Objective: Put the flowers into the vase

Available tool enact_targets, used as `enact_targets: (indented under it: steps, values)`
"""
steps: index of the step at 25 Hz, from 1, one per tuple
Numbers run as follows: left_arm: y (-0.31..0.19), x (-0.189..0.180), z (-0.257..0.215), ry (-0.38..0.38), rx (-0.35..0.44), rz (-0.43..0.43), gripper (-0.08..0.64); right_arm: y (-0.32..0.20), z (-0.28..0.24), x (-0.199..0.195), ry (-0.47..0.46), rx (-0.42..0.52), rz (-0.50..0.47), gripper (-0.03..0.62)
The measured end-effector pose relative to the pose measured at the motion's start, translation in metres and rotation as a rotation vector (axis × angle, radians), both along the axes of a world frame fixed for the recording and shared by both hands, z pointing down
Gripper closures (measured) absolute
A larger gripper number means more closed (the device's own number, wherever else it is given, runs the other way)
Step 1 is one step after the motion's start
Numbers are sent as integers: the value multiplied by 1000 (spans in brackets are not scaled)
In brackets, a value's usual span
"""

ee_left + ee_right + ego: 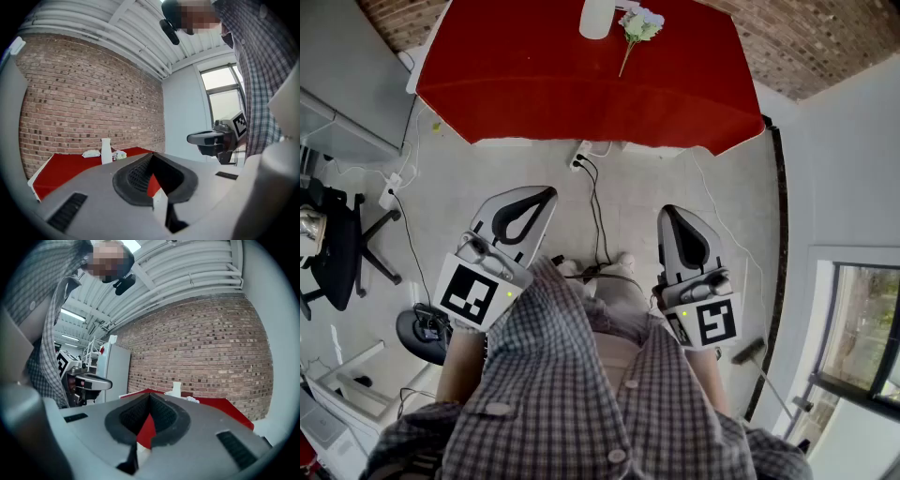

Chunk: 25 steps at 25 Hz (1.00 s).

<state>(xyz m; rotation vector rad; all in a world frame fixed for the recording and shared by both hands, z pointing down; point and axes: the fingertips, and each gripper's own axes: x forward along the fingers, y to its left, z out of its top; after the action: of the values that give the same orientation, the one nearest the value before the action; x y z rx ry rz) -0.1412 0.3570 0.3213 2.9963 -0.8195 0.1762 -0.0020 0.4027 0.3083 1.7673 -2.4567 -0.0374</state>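
left gripper (542, 195) + right gripper (668, 214): jaws pressed together, empty. flowers (639, 24) beside vase (595, 19) on red table (516, 75).

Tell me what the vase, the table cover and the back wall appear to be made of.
Vase: white, smooth and plain. It could be ceramic or plastic; the look leaves it open.
Table cover: matte red fabric, its hem hanging in soft curves over the edge.
Back wall: bare red-brown brick, with pale mortar lines showing in rows.
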Motion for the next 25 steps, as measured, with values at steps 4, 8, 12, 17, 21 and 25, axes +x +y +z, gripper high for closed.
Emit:
enact_targets:
  steps: [4, 8, 12, 17, 21, 25]
  values:
    - [-1, -1, -2, -1, 3, -1, 554, -2, -4, -1, -4, 8, -1, 586]
    - [-1, -5, -2, 5, 2, -11, 554, -5, -4, -4, -1, 12, -10, 586]
    - [-2, -13, -2, 12, 5, -28, 554, -8, -5, -11, 6, 14, -26, 586]
    - [-4, -21, -2, 27, 0, -40, 554, -7, -9, -17, -51, 28, -21, 586]
    - [-4, -24, -3, 33, 9, -45, 554, -3, -12, -21, -84, 30, -32, 586]
    - [-4, -25, -3, 29, 21, -55, 554, -1, -8, -20, -42, 22, -34, 586]
